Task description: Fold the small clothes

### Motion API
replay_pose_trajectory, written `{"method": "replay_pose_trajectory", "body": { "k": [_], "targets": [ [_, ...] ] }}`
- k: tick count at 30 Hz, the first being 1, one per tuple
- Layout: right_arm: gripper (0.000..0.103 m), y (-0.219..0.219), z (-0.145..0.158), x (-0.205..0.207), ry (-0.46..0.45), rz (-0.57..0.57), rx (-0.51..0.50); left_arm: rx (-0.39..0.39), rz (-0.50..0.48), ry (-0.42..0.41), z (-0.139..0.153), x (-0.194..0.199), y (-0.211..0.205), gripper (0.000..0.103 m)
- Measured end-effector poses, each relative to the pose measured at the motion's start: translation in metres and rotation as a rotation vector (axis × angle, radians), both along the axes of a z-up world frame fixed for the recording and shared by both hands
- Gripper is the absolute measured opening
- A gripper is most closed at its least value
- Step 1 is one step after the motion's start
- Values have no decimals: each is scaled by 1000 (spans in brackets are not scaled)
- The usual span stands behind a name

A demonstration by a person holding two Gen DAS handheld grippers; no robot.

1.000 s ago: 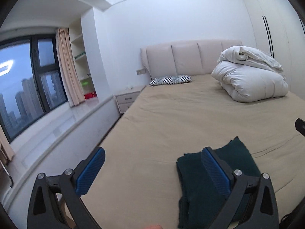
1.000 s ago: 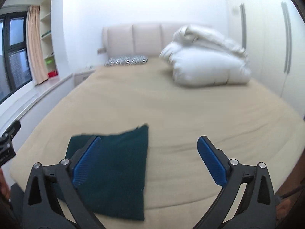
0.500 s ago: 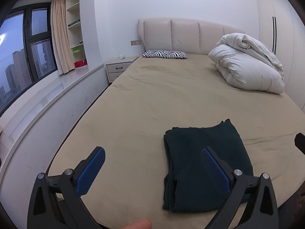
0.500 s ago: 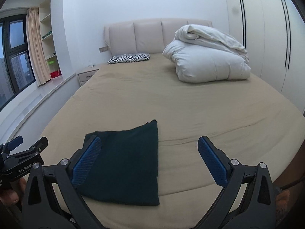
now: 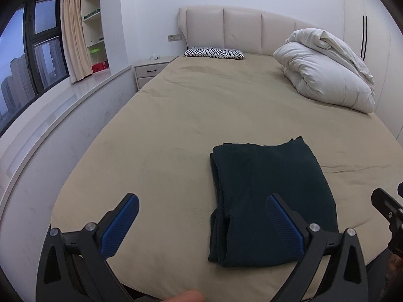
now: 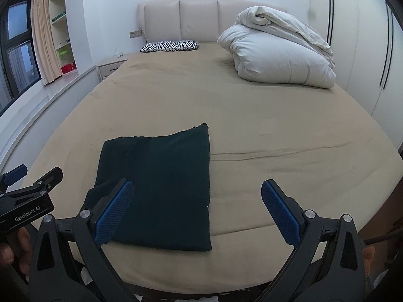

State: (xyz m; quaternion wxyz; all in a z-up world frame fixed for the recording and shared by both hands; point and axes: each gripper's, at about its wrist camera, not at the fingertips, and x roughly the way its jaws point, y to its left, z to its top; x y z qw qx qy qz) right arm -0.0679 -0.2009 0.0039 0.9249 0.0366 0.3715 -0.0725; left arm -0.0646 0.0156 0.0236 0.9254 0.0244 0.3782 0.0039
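— What's on the bed, starting from the window side?

— Bare tan sheet [image 5: 176,130] at first, then the dark green garment [image 5: 267,196], folded into a neat rectangle and lying flat near the foot edge. Its left side shows stacked layers (a thick, slightly uneven fold edge), and the far right corner pokes up a little.

— And the tools?

— The left gripper [image 5: 201,224] hangs over the foot of the bed, jaws spread wide, holding nothing; its right finger sits in front of the garment. The right gripper [image 6: 197,207] is likewise wide apart and empty, its left finger in front of the cloth's near left corner.

— Do the two cameras differ?

— The left view catches the layered fold edge and a slice of the right tool at the far right. The right view shows the smooth top face, a long crease in the sheet right of the garment, and the left tool with a hand [image 6: 12,251] gripping it.
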Motion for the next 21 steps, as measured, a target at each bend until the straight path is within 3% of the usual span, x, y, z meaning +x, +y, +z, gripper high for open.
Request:
{"method": "replay_pose_trajectory", "body": {
  "k": [6,21],
  "targets": [
    [103,3,-17,8,43,4,-13,6,2,14,-6,0,0,103],
    [103,4,-18,14,56,5,-9,11,-1,22,-8,0,1,103]
  ]
}}
